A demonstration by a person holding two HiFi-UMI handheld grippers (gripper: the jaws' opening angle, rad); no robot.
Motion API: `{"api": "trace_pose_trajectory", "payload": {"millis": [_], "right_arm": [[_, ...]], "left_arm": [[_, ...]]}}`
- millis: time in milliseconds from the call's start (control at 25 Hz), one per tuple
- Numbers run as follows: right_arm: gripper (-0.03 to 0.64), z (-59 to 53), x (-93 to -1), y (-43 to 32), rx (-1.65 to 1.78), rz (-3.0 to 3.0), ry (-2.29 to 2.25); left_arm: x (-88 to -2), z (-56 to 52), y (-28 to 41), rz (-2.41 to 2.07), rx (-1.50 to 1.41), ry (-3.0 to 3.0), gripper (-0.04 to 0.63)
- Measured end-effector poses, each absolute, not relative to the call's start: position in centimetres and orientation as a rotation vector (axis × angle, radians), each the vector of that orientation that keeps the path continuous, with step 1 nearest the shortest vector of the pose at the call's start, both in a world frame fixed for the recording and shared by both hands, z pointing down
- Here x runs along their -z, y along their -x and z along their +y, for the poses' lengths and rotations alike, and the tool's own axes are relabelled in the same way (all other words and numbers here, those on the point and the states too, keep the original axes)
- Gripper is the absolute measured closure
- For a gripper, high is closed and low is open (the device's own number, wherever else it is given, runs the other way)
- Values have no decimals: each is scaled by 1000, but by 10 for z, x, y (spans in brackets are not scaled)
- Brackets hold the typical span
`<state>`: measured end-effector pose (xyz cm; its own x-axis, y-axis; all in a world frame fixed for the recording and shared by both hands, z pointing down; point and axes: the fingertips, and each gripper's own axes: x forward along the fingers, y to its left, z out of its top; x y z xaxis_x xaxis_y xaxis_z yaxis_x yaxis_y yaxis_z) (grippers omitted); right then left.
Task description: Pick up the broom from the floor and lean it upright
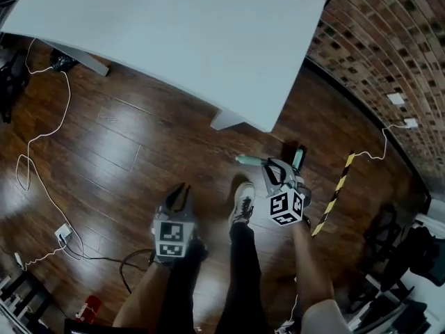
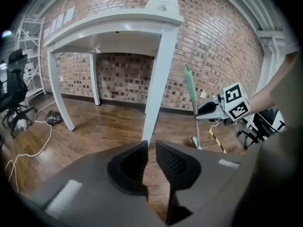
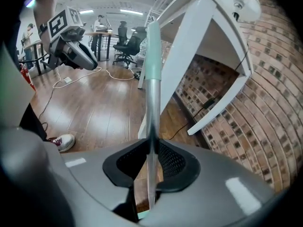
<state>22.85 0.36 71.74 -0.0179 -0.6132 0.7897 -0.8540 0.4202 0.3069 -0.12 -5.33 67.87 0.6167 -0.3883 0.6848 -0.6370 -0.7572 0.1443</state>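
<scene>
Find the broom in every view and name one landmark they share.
Head view: broom lower centre-right, foreshortened, held by the right gripper.
Left gripper view: right of centre, near upright, right of the table leg.
Right gripper view: centre, handle rising between the fingers.
Shared landmark: the white table.

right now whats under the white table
In the left gripper view, under the white table show wood floor and the brick wall behind; a dark bundle lies by the left leg. In the head view the tabletop covers all of that.
</scene>
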Motion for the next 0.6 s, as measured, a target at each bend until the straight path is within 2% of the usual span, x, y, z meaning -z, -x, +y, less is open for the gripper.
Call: {"api": "trace_pose_trajectory", "payload": {"millis": [600], "right_arm": [[525,-32,-627,-348,-453,-1704,-1634]], "left_arm": [[-591,-37,-118,-831,-875,-2497,554]]}}
